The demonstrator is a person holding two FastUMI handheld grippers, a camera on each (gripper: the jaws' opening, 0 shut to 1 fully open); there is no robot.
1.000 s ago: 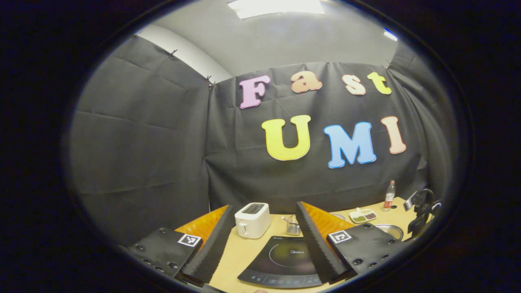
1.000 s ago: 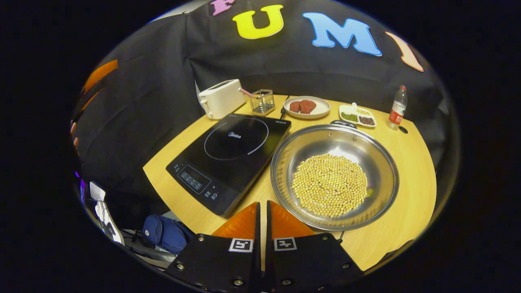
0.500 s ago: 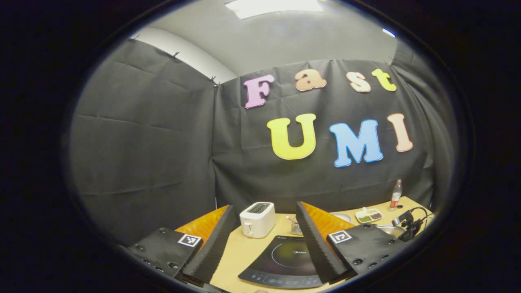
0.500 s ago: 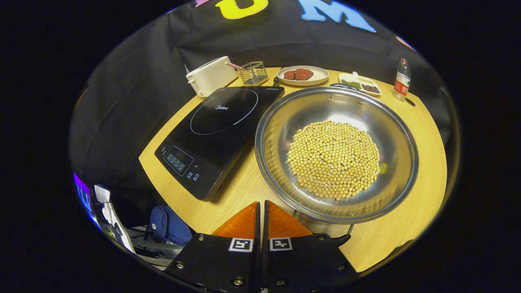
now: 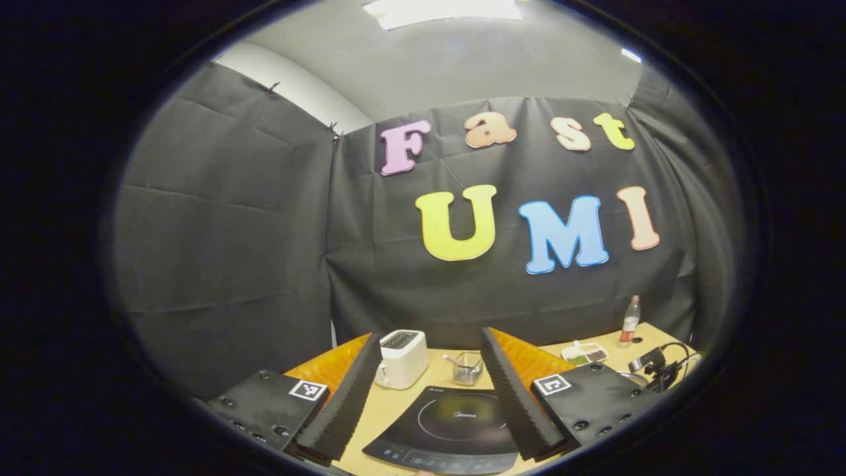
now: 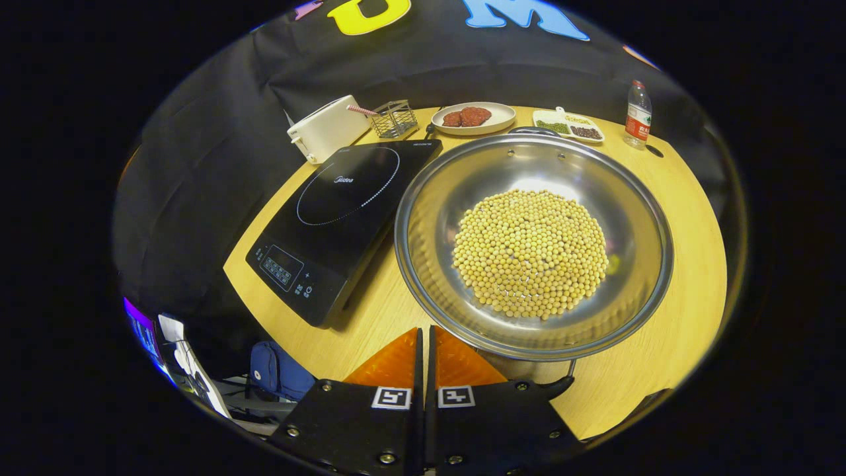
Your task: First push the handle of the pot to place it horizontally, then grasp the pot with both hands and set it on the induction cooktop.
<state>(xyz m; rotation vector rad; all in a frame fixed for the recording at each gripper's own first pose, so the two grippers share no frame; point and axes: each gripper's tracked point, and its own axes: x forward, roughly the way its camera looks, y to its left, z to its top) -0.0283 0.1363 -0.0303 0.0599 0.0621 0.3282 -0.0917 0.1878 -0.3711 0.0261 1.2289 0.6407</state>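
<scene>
A wide steel pot (image 6: 634, 218) filled with yellow beans stands on the wooden table, right of the black induction cooktop (image 6: 337, 218) and almost touching it. Its far handle (image 6: 532, 131) points at the back wall. Its dark near handle (image 6: 554, 387) lies just right of my right gripper (image 6: 425, 340), which is shut with nothing between its fingers and sits at the pot's near rim. My left gripper (image 5: 429, 337) is open and held high at the table's front, with the cooktop (image 5: 456, 423) below and between its fingers. The right gripper (image 5: 654, 367) shows at the far right.
Along the back of the table stand a white toaster (image 6: 324, 129), a wire basket (image 6: 394, 119), a plate of meat (image 6: 472, 118), a divided dish (image 6: 567, 125) and a bottle (image 6: 636, 112). A blue bag (image 6: 281, 370) lies on the floor by the table's front edge.
My right gripper has moved forward and down to the pot's near rim, so the pot looks larger. The left gripper has swayed slightly and stays open.
</scene>
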